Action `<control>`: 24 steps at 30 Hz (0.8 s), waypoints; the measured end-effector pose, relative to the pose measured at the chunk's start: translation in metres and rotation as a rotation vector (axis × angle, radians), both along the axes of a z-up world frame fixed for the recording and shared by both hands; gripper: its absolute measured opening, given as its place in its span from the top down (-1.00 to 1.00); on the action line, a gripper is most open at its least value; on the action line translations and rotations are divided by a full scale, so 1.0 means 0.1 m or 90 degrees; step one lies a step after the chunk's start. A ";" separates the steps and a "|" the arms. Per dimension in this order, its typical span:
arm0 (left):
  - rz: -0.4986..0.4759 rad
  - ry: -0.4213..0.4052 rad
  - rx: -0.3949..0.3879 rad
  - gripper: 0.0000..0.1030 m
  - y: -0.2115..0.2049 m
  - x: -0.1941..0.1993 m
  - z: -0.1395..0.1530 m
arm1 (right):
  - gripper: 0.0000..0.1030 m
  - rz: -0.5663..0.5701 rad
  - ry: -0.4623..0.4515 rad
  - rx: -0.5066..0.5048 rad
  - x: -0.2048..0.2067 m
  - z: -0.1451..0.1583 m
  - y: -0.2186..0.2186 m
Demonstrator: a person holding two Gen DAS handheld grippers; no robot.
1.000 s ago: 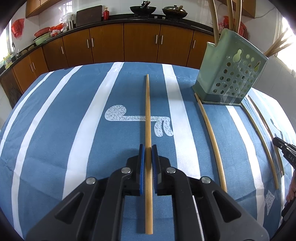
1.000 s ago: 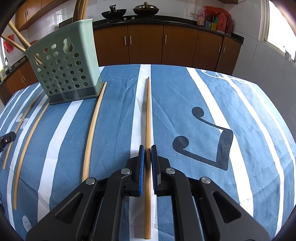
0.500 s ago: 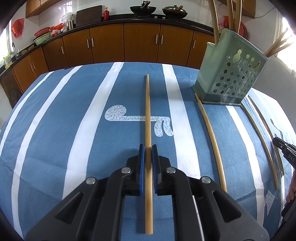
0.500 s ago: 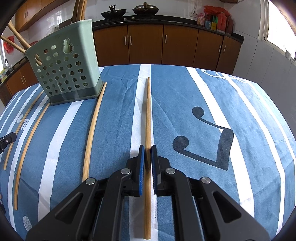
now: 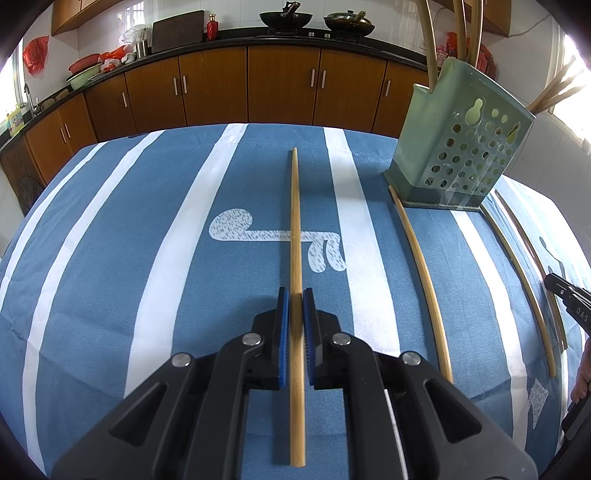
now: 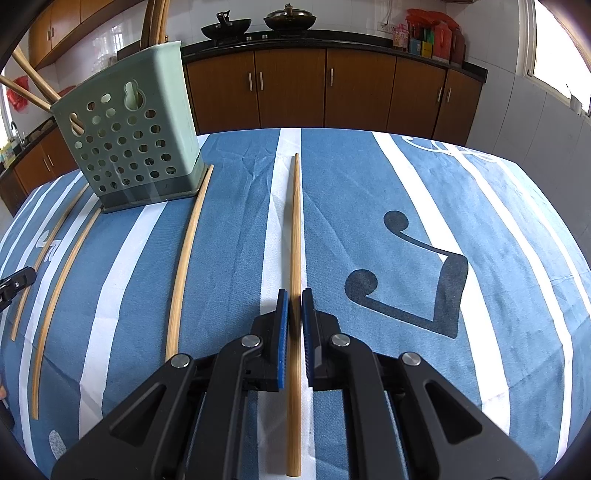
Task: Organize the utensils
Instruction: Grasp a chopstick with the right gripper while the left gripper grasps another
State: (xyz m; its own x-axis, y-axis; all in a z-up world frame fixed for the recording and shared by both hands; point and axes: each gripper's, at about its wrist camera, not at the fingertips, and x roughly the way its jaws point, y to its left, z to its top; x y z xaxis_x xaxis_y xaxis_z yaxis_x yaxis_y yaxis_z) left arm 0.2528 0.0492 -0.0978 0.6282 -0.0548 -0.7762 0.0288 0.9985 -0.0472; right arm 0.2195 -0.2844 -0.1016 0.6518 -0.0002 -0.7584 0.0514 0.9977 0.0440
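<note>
Kitchen backdrop behind a striped cloth

A blue-and-white cloth covers the worktop; brown cabinets line the wall, with two woks on the stove.

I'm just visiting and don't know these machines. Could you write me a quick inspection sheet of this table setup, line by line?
Surface: blue tablecloth with white stripes, mostly bare.
Job's things: green holder upright, chopsticks sticking out the top; three loose chopsticks lie on the cloth beside it.
Clutter: nothing seen on the table.
Grippers: left gripper shut on a chopstick; right gripper shut on another chopstick.
Cables: nothing seen.
Surroundings: brown kitchen cabinets, two woks on the counter.
</note>
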 end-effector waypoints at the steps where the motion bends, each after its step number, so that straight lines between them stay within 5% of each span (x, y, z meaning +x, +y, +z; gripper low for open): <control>1: 0.000 0.000 0.001 0.80 0.00 0.00 0.00 | 0.83 0.000 0.000 0.001 0.00 0.00 0.00; 24: 0.032 0.000 -0.019 0.80 0.01 -0.14 0.01 | 0.82 -0.003 0.000 0.027 -0.11 0.00 -0.03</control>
